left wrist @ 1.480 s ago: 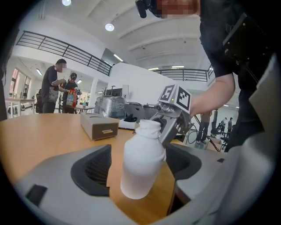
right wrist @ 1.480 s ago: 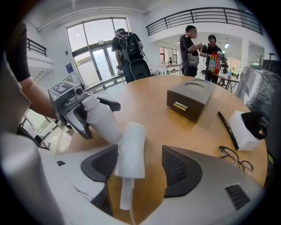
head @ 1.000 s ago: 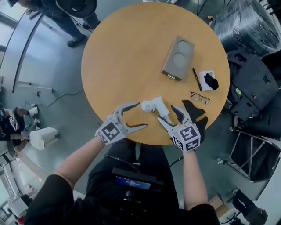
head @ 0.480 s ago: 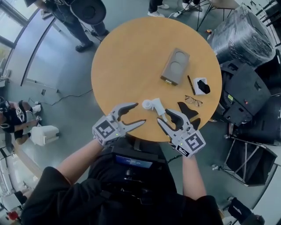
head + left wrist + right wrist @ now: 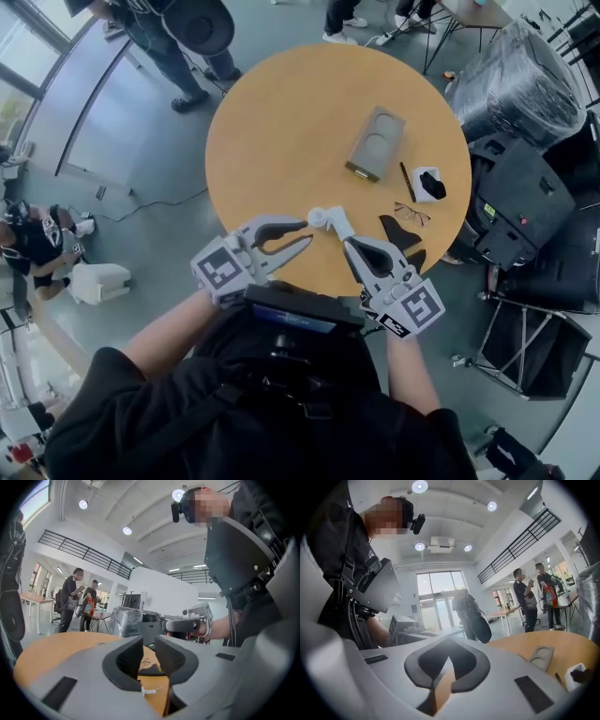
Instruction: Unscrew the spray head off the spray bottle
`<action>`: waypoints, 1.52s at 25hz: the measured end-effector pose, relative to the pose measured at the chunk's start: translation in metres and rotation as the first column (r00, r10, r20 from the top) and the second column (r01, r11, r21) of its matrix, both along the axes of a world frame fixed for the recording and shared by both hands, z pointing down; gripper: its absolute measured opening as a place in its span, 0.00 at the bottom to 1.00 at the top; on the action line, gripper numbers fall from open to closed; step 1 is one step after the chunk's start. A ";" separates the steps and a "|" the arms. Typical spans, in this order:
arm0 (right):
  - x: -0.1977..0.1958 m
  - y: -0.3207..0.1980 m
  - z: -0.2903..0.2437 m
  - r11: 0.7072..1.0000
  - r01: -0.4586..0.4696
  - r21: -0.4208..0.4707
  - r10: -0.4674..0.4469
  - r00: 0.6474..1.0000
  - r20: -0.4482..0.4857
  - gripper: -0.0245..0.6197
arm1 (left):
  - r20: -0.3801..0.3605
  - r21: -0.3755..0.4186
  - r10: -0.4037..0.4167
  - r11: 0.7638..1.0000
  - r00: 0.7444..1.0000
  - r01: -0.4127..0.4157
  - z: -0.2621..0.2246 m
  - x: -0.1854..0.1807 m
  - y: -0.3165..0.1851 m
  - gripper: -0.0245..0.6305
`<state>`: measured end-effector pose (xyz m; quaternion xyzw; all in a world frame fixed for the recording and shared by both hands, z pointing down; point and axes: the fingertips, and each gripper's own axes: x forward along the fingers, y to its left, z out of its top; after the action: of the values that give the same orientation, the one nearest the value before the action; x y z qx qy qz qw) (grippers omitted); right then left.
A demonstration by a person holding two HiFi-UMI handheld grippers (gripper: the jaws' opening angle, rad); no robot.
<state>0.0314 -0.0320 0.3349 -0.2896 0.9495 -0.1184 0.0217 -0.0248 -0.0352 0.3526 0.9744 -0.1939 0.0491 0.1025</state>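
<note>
On the table point(image 5: 281, 122), spray bottle point(image 5: 330, 223)

Head view looks steeply down — each gripper view looks level, low across the table point(image 5: 281, 122) all share.

A round wooden counter point(image 5: 272, 122) carries a grey two-hollow tray point(image 5: 377, 143). Right of the tray lie a pen point(image 5: 406, 181) and a white box point(image 5: 424, 180). Nearer the person than the tray lie glasses point(image 5: 412, 215), a black object point(image 5: 398, 234) and the white spray bottle point(image 5: 333, 223).
</note>
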 end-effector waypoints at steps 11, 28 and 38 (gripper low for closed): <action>-0.001 0.007 -0.037 0.997 0.018 0.076 -0.015 0.999 -0.040 0.04 | -0.021 0.047 0.009 0.999 1.000 -0.008 -0.040 0.005 0.011 0.04; -0.009 -0.003 -0.051 0.991 0.026 0.133 -0.020 0.999 -0.045 0.04 | -0.025 0.061 0.006 0.998 1.000 -0.005 -0.051 0.001 0.002 0.04; -0.008 -0.005 -0.043 0.993 0.029 0.111 -0.023 0.998 -0.052 0.04 | -0.002 0.083 0.026 0.996 1.000 -0.025 -0.044 0.008 0.002 0.04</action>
<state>0.0233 -0.0366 0.2924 -0.2785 0.9586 -0.0582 0.0123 -0.0169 -0.0327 0.3083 0.9803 -0.1832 0.0409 0.0617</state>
